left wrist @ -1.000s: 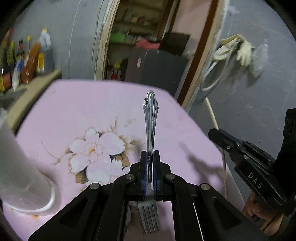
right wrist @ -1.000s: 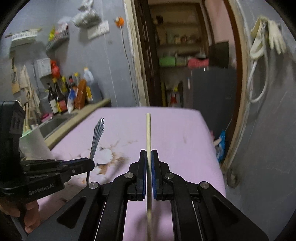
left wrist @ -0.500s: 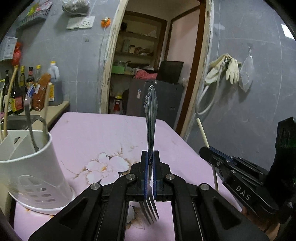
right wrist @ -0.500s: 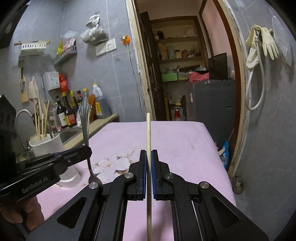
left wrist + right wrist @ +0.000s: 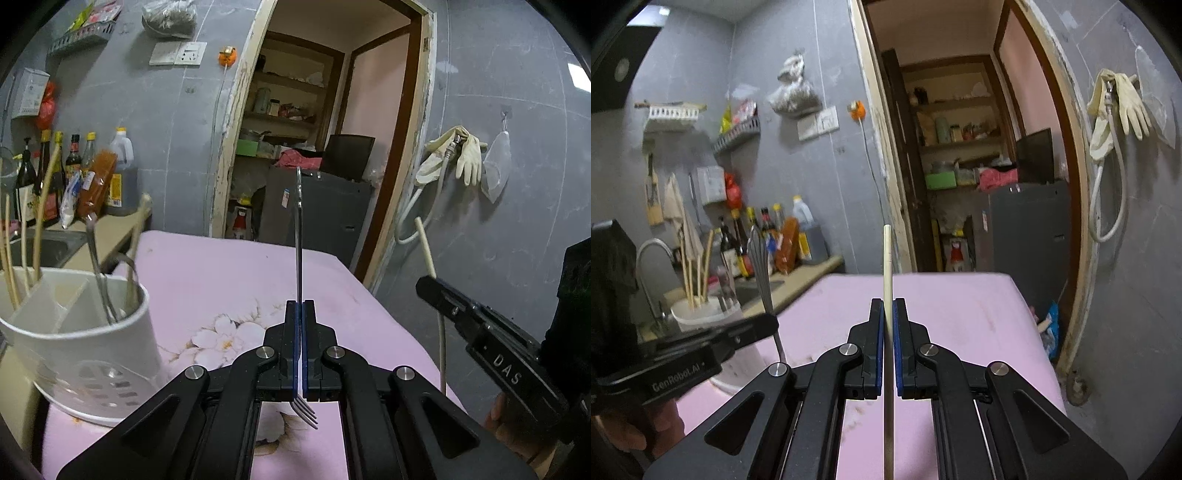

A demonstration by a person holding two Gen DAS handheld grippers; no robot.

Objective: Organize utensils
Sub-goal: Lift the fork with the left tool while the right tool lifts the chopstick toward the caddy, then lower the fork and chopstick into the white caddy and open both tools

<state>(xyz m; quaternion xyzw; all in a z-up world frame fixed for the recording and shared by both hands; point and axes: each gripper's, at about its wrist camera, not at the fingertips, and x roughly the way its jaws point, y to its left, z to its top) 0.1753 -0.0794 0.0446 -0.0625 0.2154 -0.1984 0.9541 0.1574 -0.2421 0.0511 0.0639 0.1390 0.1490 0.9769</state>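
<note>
My left gripper (image 5: 299, 306) is shut on a steel fork (image 5: 299, 236), handle up and tines down behind the jaws, held above the pink floral tablecloth (image 5: 229, 280). My right gripper (image 5: 887, 304) is shut on a wooden chopstick (image 5: 887, 258) that stands upright. The white utensil holder (image 5: 85, 343) stands to the left of the left gripper, with several chopsticks (image 5: 22, 251) and metal utensils (image 5: 98, 266) in it. In the right wrist view the holder (image 5: 705, 314) sits beyond the left gripper (image 5: 764, 326) and its fork (image 5: 761, 266). The right gripper (image 5: 428, 286) with its chopstick (image 5: 424, 247) shows in the left wrist view.
A counter with sauce bottles (image 5: 74, 173) and a sink (image 5: 44, 251) lies left of the table. A faucet (image 5: 653, 251) rises behind the holder. An open doorway with shelves (image 5: 295, 122) is straight ahead. Gloves and a hose (image 5: 458, 158) hang on the right wall.
Both grippers have tilted up and risen, so the wall and doorway now fill the views. The left gripper has moved nearer to the white holder. Fork and chopstick stay gripped.
</note>
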